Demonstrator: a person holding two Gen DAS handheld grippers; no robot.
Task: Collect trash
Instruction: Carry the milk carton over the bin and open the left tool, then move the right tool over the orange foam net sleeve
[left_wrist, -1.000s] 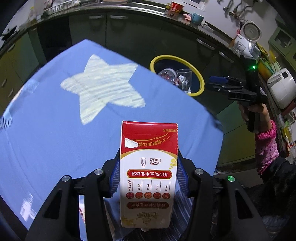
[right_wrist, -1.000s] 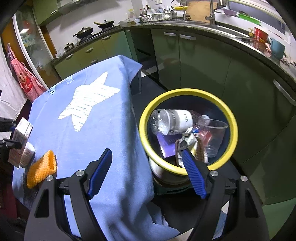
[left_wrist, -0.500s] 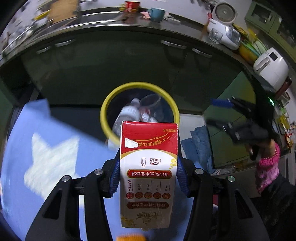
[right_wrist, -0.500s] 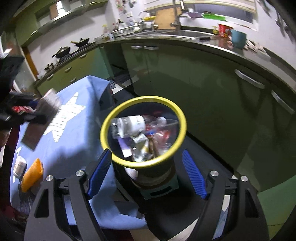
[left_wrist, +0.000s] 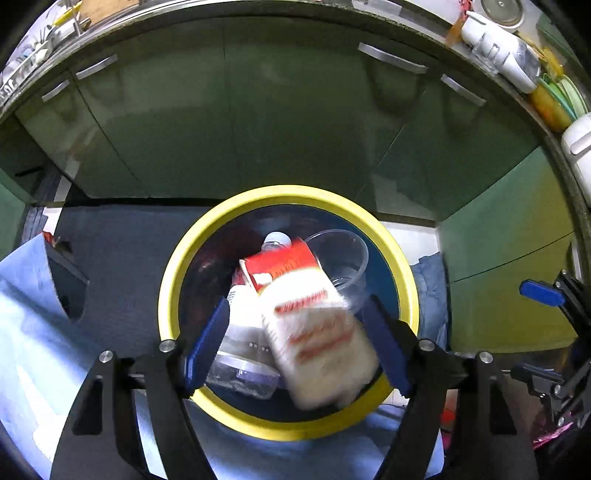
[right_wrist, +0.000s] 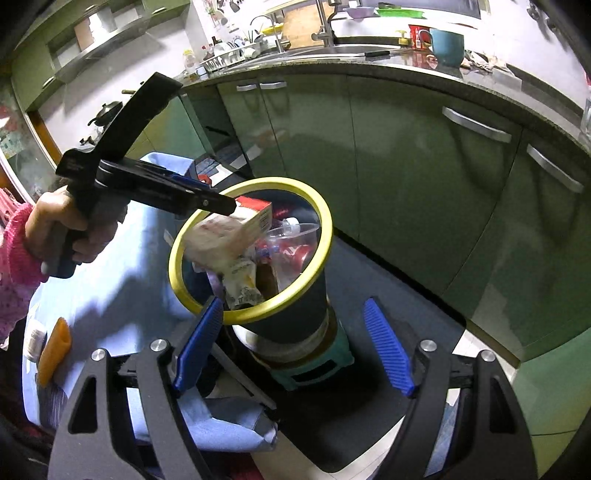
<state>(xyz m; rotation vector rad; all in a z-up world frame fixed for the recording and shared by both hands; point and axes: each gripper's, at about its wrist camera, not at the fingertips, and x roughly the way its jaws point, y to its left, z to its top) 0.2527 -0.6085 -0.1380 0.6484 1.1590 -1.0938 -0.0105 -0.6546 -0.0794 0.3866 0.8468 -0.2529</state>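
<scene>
A red and white milk carton (left_wrist: 310, 314) falls, blurred, into the yellow-rimmed trash bin (left_wrist: 173, 280); it also shows in the right wrist view (right_wrist: 229, 230). My left gripper (left_wrist: 295, 343) is open and empty right above the bin, seen from the side in the right wrist view (right_wrist: 207, 197). The bin (right_wrist: 317, 225) holds a plastic bottle (left_wrist: 243, 354), a clear cup (left_wrist: 343, 254) and wrappers. My right gripper (right_wrist: 291, 347) is open and empty, in front of the bin and lower.
A table with a blue cloth (right_wrist: 110, 280) stands left of the bin, with an orange sponge (right_wrist: 53, 350) and a small white container (right_wrist: 33, 339) on it. Green kitchen cabinets (right_wrist: 406, 166) stand behind the bin. The bin sits on a teal stool (right_wrist: 332, 362).
My left gripper moved over the bin, opened and let go of the milk carton, which now drops in. My right gripper pulled back and lower from the bin.
</scene>
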